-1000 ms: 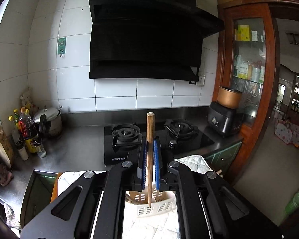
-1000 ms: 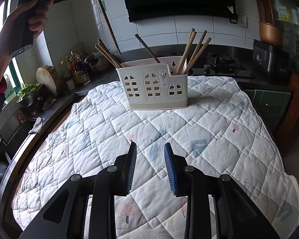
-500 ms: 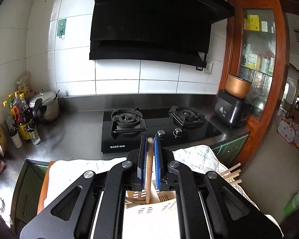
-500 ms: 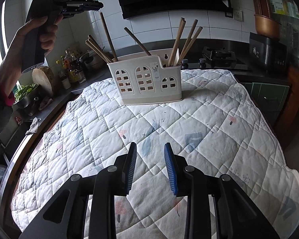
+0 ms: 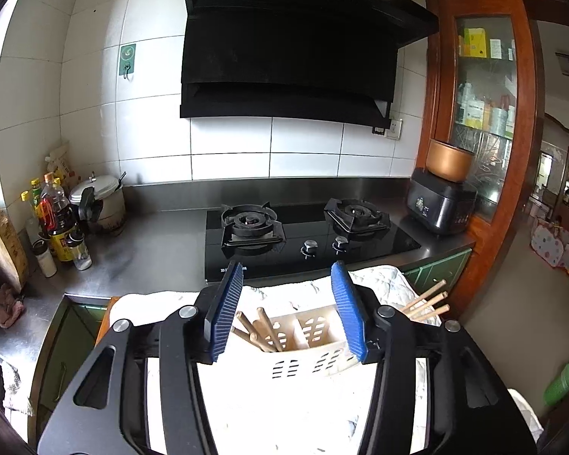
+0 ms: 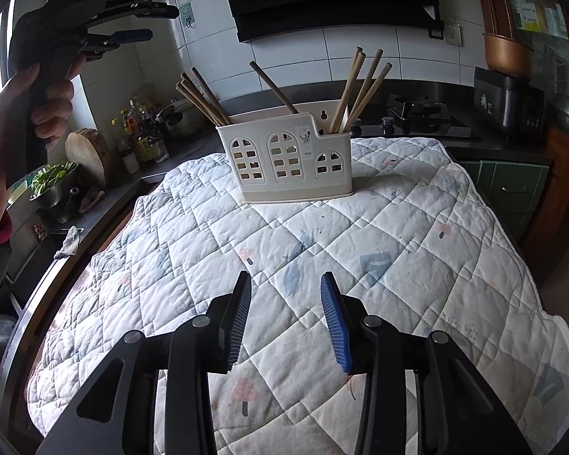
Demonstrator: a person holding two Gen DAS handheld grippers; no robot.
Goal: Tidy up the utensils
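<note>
Left tongs (image 5: 286, 303) hang spread and empty above the holder (image 6: 290, 159); right tongs (image 6: 286, 318) gape idle. No loose chopsticks visible, so perhaps sorting's finished.

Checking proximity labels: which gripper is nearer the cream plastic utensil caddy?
Left. The left gripper hangs open just above the cream plastic utensil caddy; the right gripper sits open, well back across the quilted cloth.

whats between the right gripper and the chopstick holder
Only bare quilted cloth. In the right wrist view, nothing lies on the stretch from the open right gripper to the white chopstick holder.
</note>
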